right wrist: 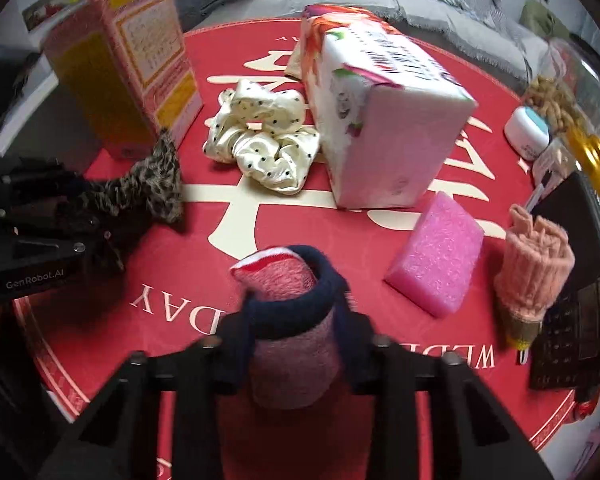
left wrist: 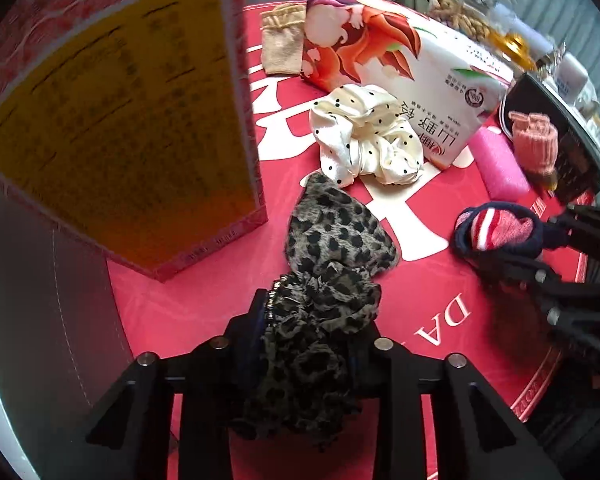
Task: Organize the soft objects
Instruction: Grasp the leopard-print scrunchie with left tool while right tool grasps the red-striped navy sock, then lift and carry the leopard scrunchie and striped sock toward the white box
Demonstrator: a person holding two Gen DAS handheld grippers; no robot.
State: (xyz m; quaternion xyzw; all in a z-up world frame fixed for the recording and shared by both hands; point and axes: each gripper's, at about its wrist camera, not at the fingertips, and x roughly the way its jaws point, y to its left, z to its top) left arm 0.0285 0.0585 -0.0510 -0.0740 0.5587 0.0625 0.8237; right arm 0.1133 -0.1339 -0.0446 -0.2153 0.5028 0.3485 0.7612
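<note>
A carry step is judged in hand: the leopard scrunchie (left wrist: 324, 320) is clamped between the left gripper (left wrist: 312, 344) fingers, the rolled sock (right wrist: 288, 320) between the right gripper (right wrist: 296, 340) fingers, above the red surface (right wrist: 380, 320); a drop spot is needed next.

We see a round red mat (right wrist: 380, 240); on it rest a cream dotted scrunchie (right wrist: 260, 140), white tissue pack (right wrist: 380, 128), pink sponge (right wrist: 436, 254), yellow-red box (right wrist: 120, 64).

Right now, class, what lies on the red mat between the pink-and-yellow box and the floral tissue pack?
The cream polka-dot scrunchie lies between the pink-and-yellow box and the floral tissue pack, seen most plainly in the right wrist view.
</note>
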